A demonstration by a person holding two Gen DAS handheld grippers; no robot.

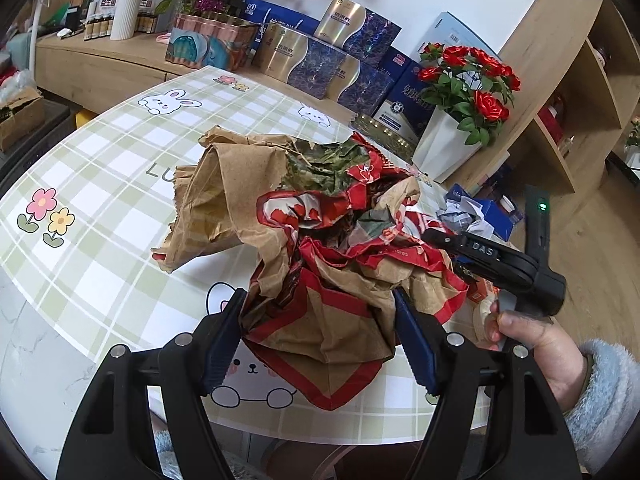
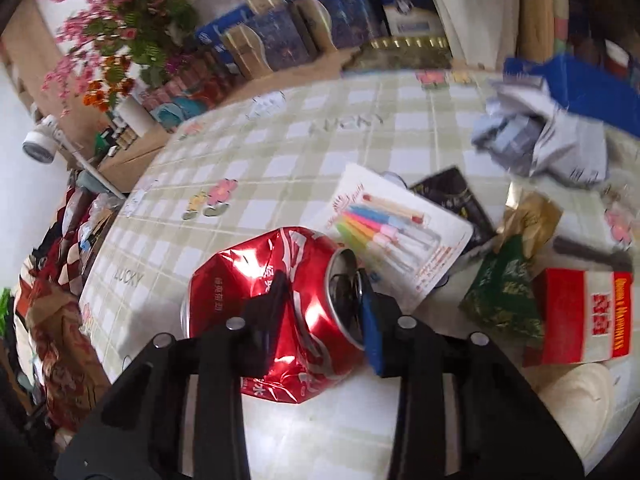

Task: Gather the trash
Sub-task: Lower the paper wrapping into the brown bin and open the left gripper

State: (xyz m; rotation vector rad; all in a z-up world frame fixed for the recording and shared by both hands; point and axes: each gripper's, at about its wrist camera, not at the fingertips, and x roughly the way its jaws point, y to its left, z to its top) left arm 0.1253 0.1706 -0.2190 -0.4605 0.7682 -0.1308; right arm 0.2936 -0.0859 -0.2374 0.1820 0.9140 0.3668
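My left gripper [image 1: 320, 336] grasps a crumpled brown paper bag with red print [image 1: 320, 264] — its 2 blue ribbed pads [image 1: 222, 340] press into the creased lower part, and the bag's wrinkled mouth gapes above the table. Inside the bag I see crushed paper, some with a green pattern. The table has a smooth green-and-white checked cloth with cartoon rabbits and flowers [image 1: 100, 184].

My right gripper [image 2: 320, 304] is clenched on a dented red aluminium drink can [image 2: 272, 300], which lies on its side on the cloth; 1 finger sits in the dent of the shiny wall, the other against the can's top rim. No gap shows between pads and metal.

Just beside the can lie a flat white card of coloured candles [image 2: 396, 228], a black glossy packet [image 2: 452, 200], a green-and-gold foil wrapper [image 2: 504, 284] and a red-and-white cardboard box [image 2: 580, 316]. Further off — a ball of crumpled grey-white paper [image 2: 548, 136].

In the left view a hand [image 1: 540, 344] in a fluffy pale sleeve holds the right gripper's handle.
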